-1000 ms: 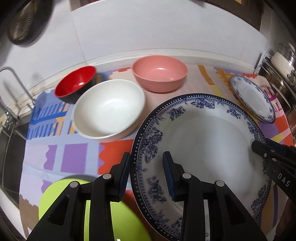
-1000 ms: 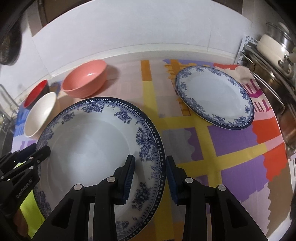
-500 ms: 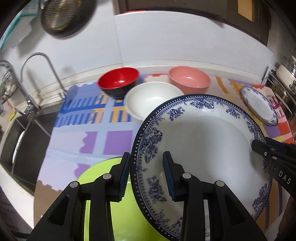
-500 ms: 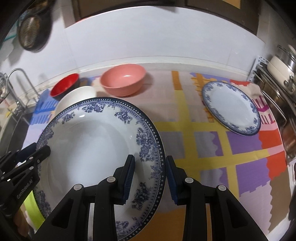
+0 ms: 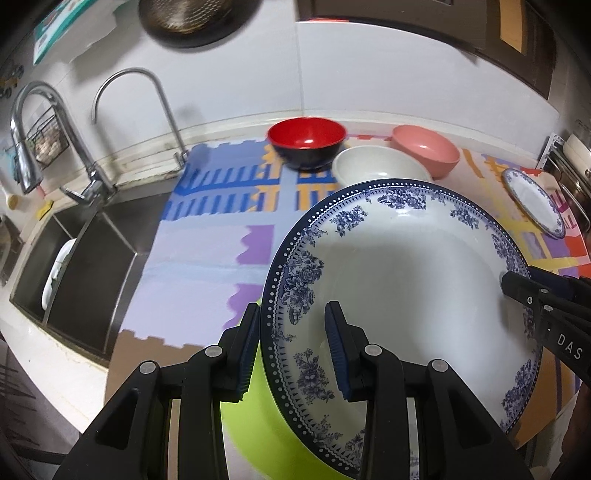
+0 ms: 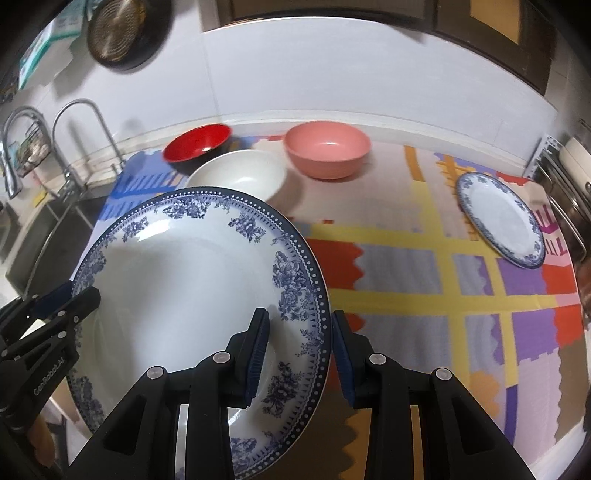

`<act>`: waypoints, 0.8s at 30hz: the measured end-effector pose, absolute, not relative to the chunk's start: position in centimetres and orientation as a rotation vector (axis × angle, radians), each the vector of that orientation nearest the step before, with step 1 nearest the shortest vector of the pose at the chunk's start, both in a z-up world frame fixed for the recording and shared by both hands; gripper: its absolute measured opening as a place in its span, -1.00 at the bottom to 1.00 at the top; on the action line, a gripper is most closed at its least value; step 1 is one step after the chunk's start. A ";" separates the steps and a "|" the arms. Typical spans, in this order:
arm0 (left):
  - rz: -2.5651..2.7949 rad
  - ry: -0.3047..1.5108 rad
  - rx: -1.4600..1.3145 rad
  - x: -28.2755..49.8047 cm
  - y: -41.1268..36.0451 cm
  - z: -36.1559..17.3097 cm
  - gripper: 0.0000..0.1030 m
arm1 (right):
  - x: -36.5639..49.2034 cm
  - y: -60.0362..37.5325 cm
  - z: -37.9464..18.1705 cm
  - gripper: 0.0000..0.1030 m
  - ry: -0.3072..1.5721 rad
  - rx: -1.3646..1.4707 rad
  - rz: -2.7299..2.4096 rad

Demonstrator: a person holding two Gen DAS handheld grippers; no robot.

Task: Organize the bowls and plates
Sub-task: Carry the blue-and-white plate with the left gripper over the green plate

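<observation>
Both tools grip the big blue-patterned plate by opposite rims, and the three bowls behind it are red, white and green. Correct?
Not quite. The third bowl is pink, not green, as the right wrist view shows. Otherwise right: the left tool and right tool grip opposite rims of the big plate, behind it the red bowl and white bowl.

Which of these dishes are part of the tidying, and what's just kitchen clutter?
Job: large blue-floral white plate, small blue-rimmed plate, lime-green plate, red bowl, white bowl, pink bowl.

Clutter: chrome faucet, steel sink, hanging pan.
</observation>
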State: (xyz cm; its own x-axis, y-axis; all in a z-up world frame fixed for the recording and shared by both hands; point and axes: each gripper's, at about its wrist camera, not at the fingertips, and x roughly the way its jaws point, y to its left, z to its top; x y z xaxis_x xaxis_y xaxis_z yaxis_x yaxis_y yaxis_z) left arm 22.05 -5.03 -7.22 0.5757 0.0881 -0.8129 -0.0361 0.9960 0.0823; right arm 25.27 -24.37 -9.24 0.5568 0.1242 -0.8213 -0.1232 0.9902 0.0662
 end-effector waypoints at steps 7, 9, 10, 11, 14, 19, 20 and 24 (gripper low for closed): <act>0.084 0.993 0.065 21.0 -2.2 -8.5 -0.31 | 24.4 -21.1 -9.9 -0.32 1.003 -0.024 0.172; 0.083 1.010 0.065 20.8 -1.7 -8.9 -0.31 | 24.2 -20.2 -10.4 -0.32 1.023 -0.027 0.178; 0.080 1.023 0.064 20.8 -1.4 -9.3 -0.31 | 24.2 -20.0 -10.6 -0.32 1.030 -0.028 0.178; 0.079 1.031 0.064 20.7 -1.3 -9.6 -0.31 | 24.2 -19.7 -10.9 -0.32 1.041 -0.029 0.178; 0.073 1.056 0.070 20.6 -0.9 -10.5 -0.30 | 24.1 -18.9 -11.7 -0.32 1.067 -0.036 0.177; 0.057 1.092 0.073 20.6 -0.7 -11.6 -0.30 | 24.0 -18.2 -12.8 -0.32 1.107 -0.046 0.166; 0.054 1.096 0.074 20.6 -0.6 -11.8 -0.30 | 24.0 -18.2 -13.0 -0.32 1.112 -0.047 0.163; 0.048 1.116 0.074 20.9 -0.5 -12.4 -0.30 | 24.0 -18.1 -13.6 -0.32 1.136 -0.047 0.155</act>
State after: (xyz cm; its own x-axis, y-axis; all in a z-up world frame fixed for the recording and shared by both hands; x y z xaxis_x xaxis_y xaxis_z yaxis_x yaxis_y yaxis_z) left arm 20.87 -0.55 -12.42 0.4382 0.0752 -0.8957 -0.0014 0.9965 0.0830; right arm 24.04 -18.09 -13.59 0.4119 0.0992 -0.9058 -0.1470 0.9883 0.0414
